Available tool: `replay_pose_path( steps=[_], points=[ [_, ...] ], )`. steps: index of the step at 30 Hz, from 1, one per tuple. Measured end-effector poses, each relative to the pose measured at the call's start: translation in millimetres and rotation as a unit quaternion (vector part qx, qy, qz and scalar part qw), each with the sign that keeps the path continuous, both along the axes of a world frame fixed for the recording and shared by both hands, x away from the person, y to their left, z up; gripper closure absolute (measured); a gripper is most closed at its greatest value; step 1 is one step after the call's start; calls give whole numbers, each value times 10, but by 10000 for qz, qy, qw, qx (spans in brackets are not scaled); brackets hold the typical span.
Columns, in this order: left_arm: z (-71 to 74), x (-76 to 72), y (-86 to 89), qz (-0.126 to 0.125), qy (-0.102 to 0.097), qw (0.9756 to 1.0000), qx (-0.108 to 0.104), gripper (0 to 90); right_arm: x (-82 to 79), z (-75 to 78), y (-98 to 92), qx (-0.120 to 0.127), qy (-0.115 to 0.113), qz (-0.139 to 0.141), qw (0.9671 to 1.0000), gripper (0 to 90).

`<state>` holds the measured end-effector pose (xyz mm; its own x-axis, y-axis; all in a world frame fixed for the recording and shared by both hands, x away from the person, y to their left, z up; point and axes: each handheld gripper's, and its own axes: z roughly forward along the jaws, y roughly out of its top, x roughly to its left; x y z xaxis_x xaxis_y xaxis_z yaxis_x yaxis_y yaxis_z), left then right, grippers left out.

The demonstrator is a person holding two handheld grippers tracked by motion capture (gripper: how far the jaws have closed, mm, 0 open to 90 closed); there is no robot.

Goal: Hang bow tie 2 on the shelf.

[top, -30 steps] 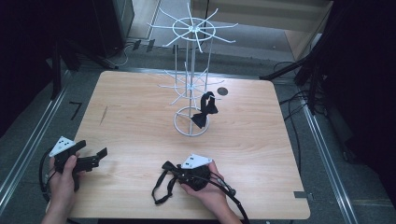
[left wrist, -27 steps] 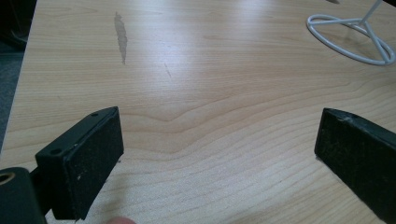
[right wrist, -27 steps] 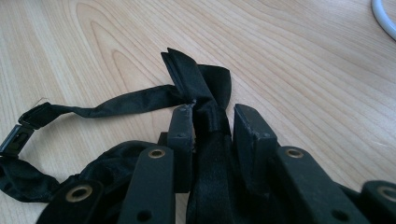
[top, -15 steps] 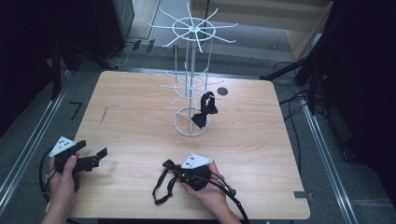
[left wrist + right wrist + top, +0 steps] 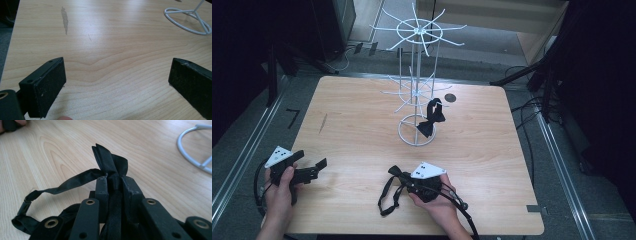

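Note:
A black bow tie (image 5: 107, 160) with a thin strap (image 5: 387, 200) lies near the table's front edge. My right gripper (image 5: 400, 178) is shut on it. Its jaws have just been closing, and in the right gripper view the pads (image 5: 102, 185) pinch the folded fabric of the bow, which sticks out past the tips (image 5: 115, 180). The strap loops away to the left over the wood. My left gripper (image 5: 309, 160) rests at the front left corner, held by a hand, jaws wide open over bare wood (image 5: 117, 75) with nothing between them.
A white wire rack (image 5: 416, 65) stands at the middle back of the wooden table (image 5: 362, 115). A second black bow tie (image 5: 431, 119) hangs from it, just above its ring base (image 5: 404, 131). Cables run along the floor at the right.

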<state>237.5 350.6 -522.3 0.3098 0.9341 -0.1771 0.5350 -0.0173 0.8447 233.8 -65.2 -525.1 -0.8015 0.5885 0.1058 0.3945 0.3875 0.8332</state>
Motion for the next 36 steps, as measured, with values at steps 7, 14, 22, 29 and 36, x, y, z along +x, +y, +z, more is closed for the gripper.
replay_pose_path(
  steps=[7,14,22,29,36],
  points=[
    [-1,0,-1,4,-3,10000,-1,16,-6,88,-48,131,-137,-71,9998,770],
    [0,0,0,0,-1,10000,4,17,2,163,-110,228,-269,-168,9992,770],
    [0,0,-1,3,2,10000,1,16,18,248,-191,369,-365,-316,9982,769],
    [0,0,-1,4,0,10000,2,16,24,301,-221,447,-461,-366,9973,769],
    [-1,1,-3,6,0,10000,2,17,39,371,-278,527,-556,-468,9960,769]
  ],
)
